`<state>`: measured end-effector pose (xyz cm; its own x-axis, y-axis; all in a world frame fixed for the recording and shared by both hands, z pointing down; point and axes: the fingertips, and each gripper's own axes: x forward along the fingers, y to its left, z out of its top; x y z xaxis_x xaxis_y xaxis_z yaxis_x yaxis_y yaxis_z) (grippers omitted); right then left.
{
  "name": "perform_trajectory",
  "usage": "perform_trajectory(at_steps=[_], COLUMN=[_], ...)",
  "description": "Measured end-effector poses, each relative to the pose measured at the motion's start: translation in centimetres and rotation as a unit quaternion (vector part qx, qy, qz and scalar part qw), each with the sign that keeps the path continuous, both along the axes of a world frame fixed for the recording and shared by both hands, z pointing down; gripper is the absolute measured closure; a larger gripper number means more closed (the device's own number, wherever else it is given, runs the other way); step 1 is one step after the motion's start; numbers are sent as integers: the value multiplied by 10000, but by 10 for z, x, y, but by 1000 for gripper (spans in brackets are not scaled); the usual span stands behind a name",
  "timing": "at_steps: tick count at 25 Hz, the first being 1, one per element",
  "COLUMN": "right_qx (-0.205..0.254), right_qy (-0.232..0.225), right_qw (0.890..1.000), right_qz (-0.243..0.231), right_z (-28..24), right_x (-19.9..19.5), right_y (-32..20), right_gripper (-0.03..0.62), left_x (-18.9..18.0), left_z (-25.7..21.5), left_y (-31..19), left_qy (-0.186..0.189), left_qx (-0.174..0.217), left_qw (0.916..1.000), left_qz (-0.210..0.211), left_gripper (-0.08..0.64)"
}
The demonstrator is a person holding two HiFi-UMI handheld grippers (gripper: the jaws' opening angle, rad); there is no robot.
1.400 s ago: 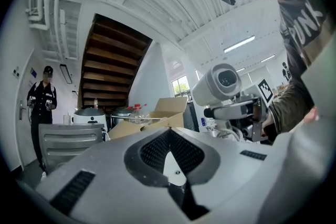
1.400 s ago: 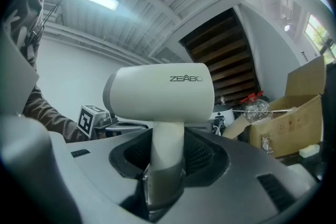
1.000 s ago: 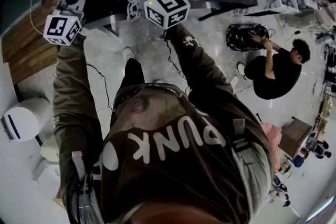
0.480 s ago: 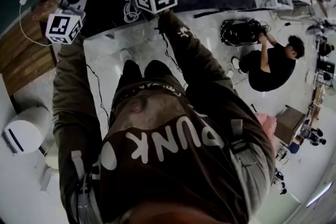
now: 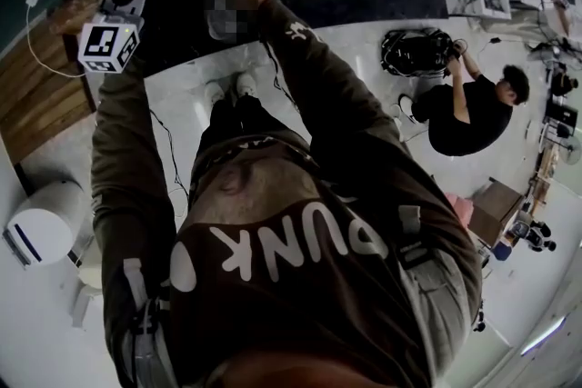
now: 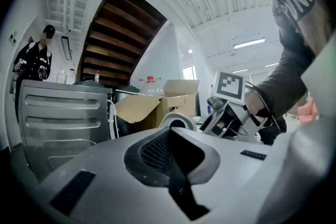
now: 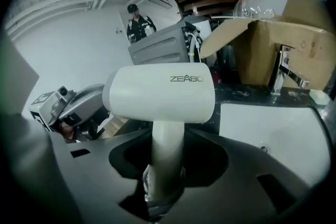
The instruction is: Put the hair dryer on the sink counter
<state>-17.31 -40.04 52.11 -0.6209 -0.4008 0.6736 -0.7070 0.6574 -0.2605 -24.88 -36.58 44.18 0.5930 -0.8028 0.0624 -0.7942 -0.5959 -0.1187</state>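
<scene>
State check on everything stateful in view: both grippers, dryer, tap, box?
hair dryer: held by its handle, not set down.
right gripper: jaws shut on the hair dryer.
left gripper: jaws together, nothing between them.
faucet: no water running.
cardboard box: flap open.

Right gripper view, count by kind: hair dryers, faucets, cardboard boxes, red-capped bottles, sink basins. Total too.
White hair dryer: 1
Chrome faucet: 1
Brown cardboard box: 1
Clear plastic bottle with red cap: 1
White sink basin: 1
Total: 5
</scene>
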Motion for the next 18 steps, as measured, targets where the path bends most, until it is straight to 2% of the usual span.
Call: perform_trajectory(at_steps=[10, 18], right_qx=[-824, -1055], right_qy=[727, 1115], right_qw=[9939, 9881], right_qz=[-54, -48], right_z=[54, 82], right_x=[-7, -12], right_y=[-16, -18], right_gripper=[431, 427], left_x=[3, 5], left_z=[15, 17], left_y=[-10, -13], left_qy=[-42, -62], left_qx=[-120, -138], left_qw=[9999, 9999], left_qz=[-22, 6], left_gripper=[566, 566])
